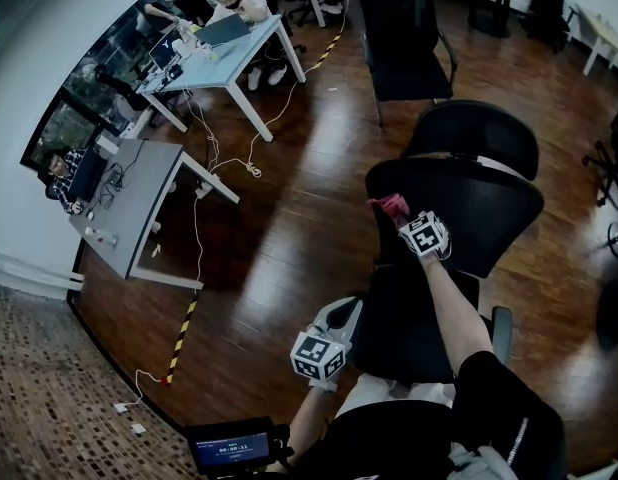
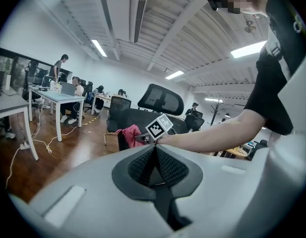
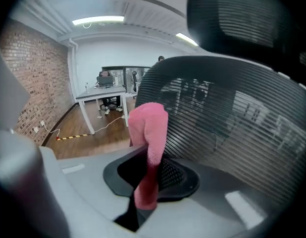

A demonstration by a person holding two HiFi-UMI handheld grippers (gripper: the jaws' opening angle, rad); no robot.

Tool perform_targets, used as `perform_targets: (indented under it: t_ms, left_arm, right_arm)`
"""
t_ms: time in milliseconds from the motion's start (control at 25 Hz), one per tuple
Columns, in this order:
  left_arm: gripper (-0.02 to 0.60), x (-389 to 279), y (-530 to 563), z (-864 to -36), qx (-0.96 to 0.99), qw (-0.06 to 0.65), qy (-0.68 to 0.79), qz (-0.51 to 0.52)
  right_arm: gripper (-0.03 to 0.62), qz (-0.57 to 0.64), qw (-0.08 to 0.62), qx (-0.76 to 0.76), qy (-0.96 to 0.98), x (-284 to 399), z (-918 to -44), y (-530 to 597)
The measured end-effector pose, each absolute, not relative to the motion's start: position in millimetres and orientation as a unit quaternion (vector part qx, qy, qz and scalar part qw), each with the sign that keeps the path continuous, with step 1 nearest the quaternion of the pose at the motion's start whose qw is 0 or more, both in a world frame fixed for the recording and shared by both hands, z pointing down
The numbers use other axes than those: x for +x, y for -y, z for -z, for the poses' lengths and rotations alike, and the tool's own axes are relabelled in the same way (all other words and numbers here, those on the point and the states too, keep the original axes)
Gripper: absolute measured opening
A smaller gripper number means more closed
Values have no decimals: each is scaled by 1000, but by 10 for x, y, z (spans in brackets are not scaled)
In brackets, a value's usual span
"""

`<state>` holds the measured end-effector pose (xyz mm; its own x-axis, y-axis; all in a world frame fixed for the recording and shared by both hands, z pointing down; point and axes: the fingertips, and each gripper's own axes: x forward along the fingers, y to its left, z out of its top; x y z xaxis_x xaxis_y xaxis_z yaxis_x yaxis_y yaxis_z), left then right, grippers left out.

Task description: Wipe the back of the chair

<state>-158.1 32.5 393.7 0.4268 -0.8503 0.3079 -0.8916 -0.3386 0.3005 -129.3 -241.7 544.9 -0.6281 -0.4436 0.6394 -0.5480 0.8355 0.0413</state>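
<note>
Jaws of right gripper [image 3: 148, 166] clamped on pink cloth [image 3: 149, 125], cloth bunched above the tips. Held at top edge of black mesh chair back [image 1: 484, 213], at its left end in head view; contact with mesh unclear. Jaws of left gripper [image 2: 155, 151] closed together, nothing between. Parked low beside the seat [image 1: 409, 323], well apart from the cloth. Headrest [image 1: 474, 133] above the back.

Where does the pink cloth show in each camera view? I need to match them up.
Head view: the pink fluffy cloth is right of centre, at the tip of the right gripper.
Left gripper view: left of centre, in the middle distance.
Right gripper view: dead centre, clamped between the jaws.
Shared landmark: the black mesh chair back right beside it.
</note>
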Motion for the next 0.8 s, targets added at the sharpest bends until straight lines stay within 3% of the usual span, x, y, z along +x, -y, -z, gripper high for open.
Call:
perform_targets:
  t_ms: [800]
  left_arm:
    - [-9, -183, 95, -3844, 868, 207, 445, -74]
  right_arm:
    - [40, -108, 316, 370, 867, 792, -5464, 2674]
